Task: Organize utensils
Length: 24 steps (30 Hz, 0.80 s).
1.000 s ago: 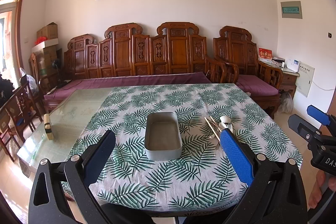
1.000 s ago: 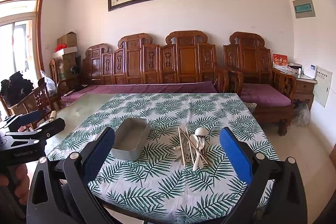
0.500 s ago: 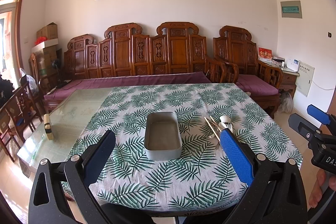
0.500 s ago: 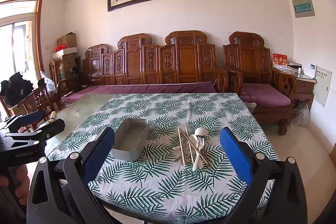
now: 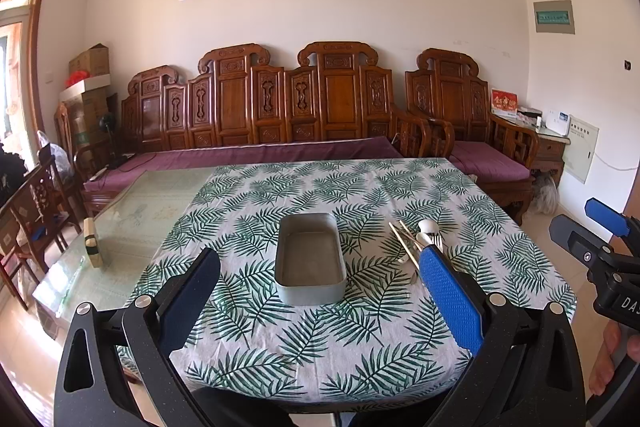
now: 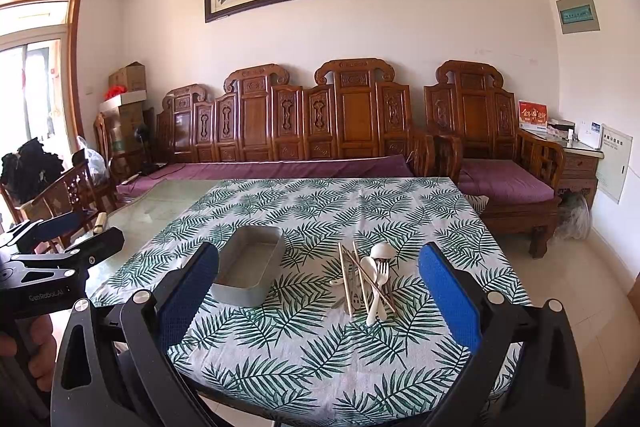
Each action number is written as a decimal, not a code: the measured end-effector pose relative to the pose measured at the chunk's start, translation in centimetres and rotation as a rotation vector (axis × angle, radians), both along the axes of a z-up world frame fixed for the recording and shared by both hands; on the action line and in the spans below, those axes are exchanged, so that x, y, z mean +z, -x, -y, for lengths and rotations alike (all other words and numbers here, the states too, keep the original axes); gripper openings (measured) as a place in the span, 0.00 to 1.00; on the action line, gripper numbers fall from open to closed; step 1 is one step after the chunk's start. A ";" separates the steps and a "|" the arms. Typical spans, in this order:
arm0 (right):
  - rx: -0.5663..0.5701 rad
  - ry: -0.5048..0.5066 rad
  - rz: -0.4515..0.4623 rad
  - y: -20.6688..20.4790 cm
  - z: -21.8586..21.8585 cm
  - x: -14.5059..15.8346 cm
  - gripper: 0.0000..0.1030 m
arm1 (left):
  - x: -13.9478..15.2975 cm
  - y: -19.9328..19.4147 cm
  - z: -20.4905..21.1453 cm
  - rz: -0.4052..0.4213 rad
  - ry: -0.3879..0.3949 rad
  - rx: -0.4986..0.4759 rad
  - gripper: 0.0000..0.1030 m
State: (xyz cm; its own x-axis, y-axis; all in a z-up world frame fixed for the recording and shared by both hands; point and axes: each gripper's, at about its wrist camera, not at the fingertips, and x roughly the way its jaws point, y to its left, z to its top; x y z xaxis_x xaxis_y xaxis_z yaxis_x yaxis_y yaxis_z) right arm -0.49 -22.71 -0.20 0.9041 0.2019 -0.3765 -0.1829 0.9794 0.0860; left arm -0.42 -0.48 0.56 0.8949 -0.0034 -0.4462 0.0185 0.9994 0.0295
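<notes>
A grey rectangular tray (image 5: 310, 259) stands empty on the leaf-print tablecloth; it also shows in the right wrist view (image 6: 250, 269). To its right lies a pile of utensils (image 6: 366, 277): wooden chopsticks (image 6: 346, 277), white spoons (image 6: 378, 255) and a fork (image 6: 383, 271). The pile shows partly behind my left gripper's right finger in the left wrist view (image 5: 416, 239). My left gripper (image 5: 320, 301) is open and empty, held before the table's near edge facing the tray. My right gripper (image 6: 320, 297) is open and empty, facing the pile.
The table's left part is bare glass (image 5: 136, 223) with a small wooden block (image 5: 92, 243) on it. A carved wooden sofa (image 5: 280, 119) stands behind the table, wooden chairs (image 5: 36, 211) to the left, and a side cabinet (image 6: 576, 167) at the right wall.
</notes>
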 end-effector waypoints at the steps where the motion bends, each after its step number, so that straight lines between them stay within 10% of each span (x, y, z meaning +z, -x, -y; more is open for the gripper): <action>1: -0.001 -0.001 0.000 0.0 0.0 0.1 0.98 | 0.0 0.0 0.0 0.001 0.000 0.000 0.94; 24: -0.020 0.018 -0.059 -2.4 0.2 -2.3 0.98 | -3.3 -3.3 0.4 -0.116 0.008 -0.043 0.94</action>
